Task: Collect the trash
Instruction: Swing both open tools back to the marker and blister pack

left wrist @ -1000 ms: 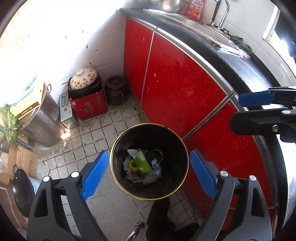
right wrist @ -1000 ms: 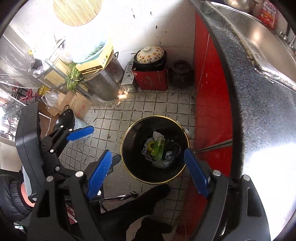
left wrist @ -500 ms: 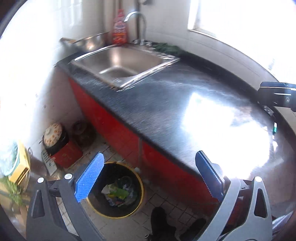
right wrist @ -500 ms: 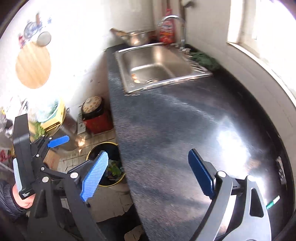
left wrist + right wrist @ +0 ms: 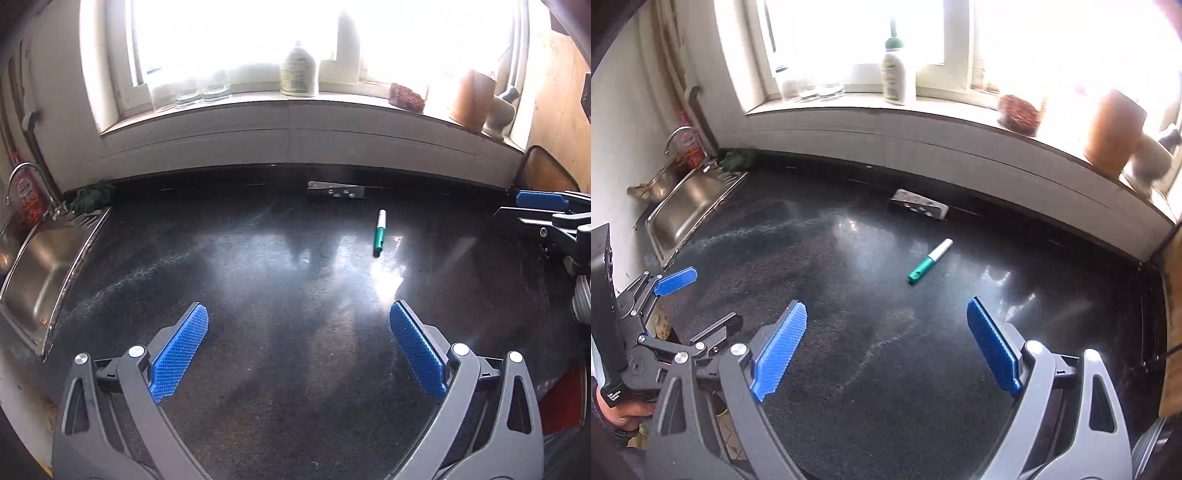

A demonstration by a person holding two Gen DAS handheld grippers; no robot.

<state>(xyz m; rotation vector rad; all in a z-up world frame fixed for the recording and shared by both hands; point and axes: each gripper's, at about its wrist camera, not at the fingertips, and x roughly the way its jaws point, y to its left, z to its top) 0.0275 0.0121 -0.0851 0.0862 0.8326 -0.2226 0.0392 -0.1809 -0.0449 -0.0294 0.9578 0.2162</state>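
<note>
A green and white marker pen (image 5: 379,233) lies on the black countertop (image 5: 280,280), ahead and right of my left gripper (image 5: 297,325). It also shows in the right wrist view (image 5: 929,261), just ahead of my right gripper (image 5: 886,325). Both grippers are open and empty, held above the counter. The right gripper shows at the right edge of the left wrist view (image 5: 543,212); the left gripper shows at the lower left of the right wrist view (image 5: 690,299). The trash bin is out of view.
A steel sink (image 5: 689,208) with a tap (image 5: 22,181) is at the left. A metal plate (image 5: 919,209) lies at the counter's back. A bottle (image 5: 895,75), glasses and jars (image 5: 1113,131) stand on the windowsill. A wooden board (image 5: 1172,332) is at the right.
Both grippers have swung up from over the floor trash bin to over the countertop, facing the window. The pen has come into view. Both stay open.
</note>
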